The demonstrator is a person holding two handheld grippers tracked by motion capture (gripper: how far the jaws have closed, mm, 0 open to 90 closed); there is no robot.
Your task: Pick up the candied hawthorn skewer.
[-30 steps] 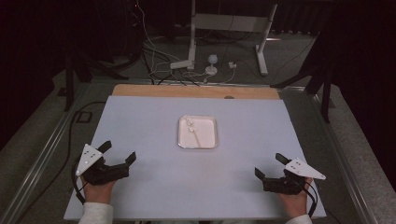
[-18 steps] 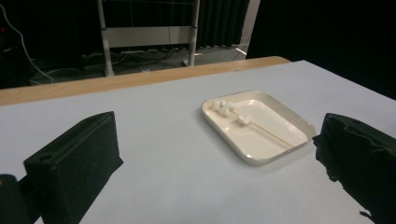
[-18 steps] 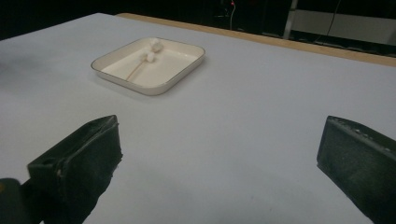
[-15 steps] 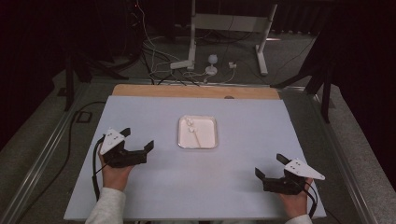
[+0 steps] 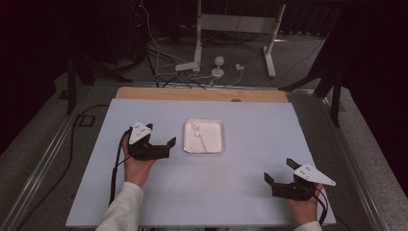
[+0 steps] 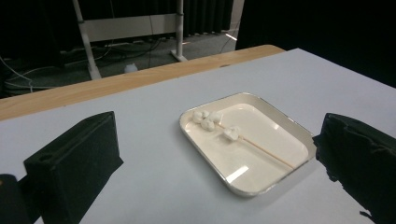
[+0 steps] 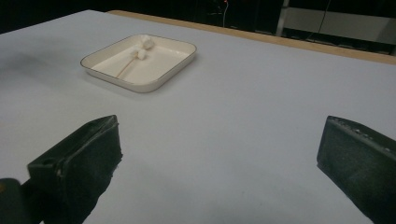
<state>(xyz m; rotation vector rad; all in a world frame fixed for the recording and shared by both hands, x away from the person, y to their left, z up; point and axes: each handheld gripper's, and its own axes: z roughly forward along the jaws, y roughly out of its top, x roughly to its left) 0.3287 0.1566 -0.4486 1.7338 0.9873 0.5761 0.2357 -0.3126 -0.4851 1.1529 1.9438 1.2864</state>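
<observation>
Since a second earlier, the left gripper (image 5: 161, 137) had moved up just beside the shallow white rectangular tray (image 5: 217, 147), jaws wide and empty. Inside lay a thin wooden skewer (image 6: 266, 151) with small white marshmallows (image 6: 208, 119). Well apart from the tray, the right gripper (image 5: 281, 171) stayed wide.

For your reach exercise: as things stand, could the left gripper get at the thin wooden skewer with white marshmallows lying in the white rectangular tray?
Probably yes. The left gripper is open beside the white rectangular tray, and bare table lies between them. The thin wooden skewer lies flat, so pinching it may be fiddly.

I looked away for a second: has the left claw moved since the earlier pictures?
Yes. In the high view, the left claw has travelled forward and inward from the table's near-left corner, now open just left of the shallow white rectangular tray.
</observation>
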